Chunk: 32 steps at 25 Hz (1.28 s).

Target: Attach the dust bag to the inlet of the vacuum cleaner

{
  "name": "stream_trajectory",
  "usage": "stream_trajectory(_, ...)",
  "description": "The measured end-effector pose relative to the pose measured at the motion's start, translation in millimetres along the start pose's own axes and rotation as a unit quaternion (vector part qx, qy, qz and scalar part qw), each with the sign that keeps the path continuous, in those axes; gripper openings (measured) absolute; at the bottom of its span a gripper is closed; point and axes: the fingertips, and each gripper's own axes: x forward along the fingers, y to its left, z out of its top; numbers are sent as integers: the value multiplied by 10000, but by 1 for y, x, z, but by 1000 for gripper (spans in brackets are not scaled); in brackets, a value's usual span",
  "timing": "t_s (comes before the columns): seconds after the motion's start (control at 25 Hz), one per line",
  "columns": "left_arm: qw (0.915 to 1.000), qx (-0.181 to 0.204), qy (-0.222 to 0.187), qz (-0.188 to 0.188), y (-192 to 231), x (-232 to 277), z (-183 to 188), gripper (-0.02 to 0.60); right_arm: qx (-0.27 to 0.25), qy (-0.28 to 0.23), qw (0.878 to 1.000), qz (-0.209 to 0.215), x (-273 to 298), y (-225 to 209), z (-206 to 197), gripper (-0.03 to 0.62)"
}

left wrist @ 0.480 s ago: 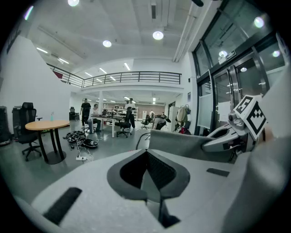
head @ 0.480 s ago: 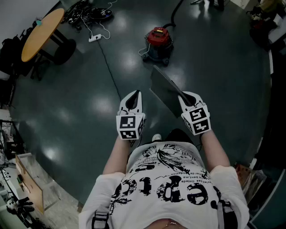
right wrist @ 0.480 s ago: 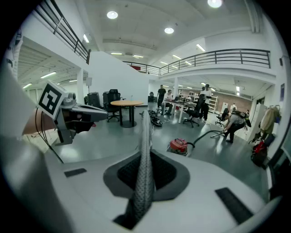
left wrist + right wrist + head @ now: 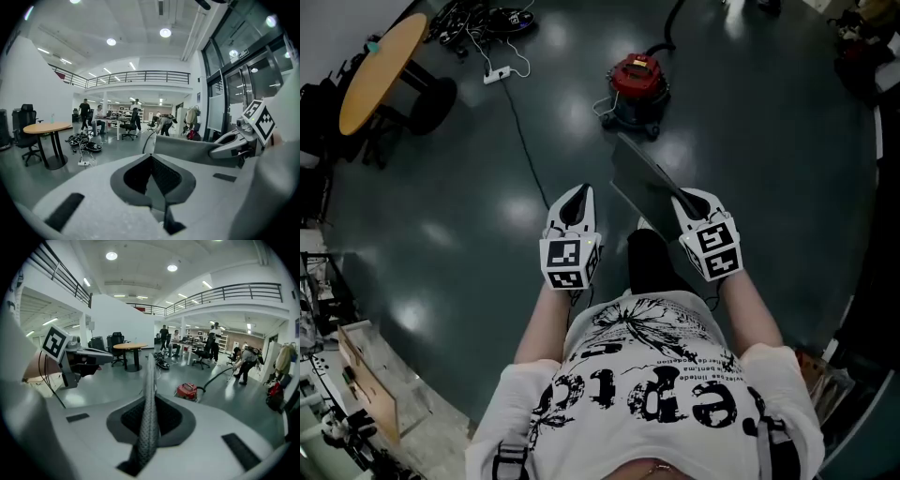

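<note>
A flat grey dust bag (image 4: 645,186) hangs in the air, gripped at its near edge by my right gripper (image 4: 686,202), which is shut on it. In the right gripper view the dust bag (image 4: 149,394) stands edge-on between the jaws. My left gripper (image 4: 575,203) is shut and holds nothing; in the left gripper view its jaws (image 4: 152,174) meet with nothing between them. The red vacuum cleaner (image 4: 636,86) stands on the dark floor ahead, well beyond both grippers, with a black hose (image 4: 673,21) leading away; the red vacuum cleaner (image 4: 187,391) also shows in the right gripper view.
A round wooden table (image 4: 382,67) and a black chair stand at the far left. A white power strip (image 4: 498,77) and a heap of cables (image 4: 483,21) lie on the floor behind it. People work at desks in the distance (image 4: 98,120). Shelving lines the left edge.
The vacuum cleaner and table have shifted slightly in the head view as the person steps forward; a dark trouser leg now shows between the grippers. The grippers keep their hold and pose.
</note>
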Motion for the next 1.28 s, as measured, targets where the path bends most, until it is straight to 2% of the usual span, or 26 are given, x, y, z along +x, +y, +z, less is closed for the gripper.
stream_trajectory(0.4, 9997, -88, 143, 186, 50, 151, 49, 3, -77, 160, 9979, 625, 101, -109, 42, 23)
stream_trajectory(0.68, 9996, -88, 84, 259, 69, 240, 63, 3, -483, 310, 9948, 844, 166, -169, 50, 23)
stream_trajectory(0.88, 9999, 86, 68, 41, 87, 290, 62, 3, -630, 455, 9927, 921, 213, -185, 48, 23)
stream_trajectory(1.12, 9989, 47, 339, -328, 124, 337, 62, 3, -339, 711, 9936, 808, 256, -193, 64, 23)
stream_trajectory(1.28, 9952, 149, 290, -920, 155, 385, 75, 3, -111, 839, 9941, 672, 293, -194, 78, 23)
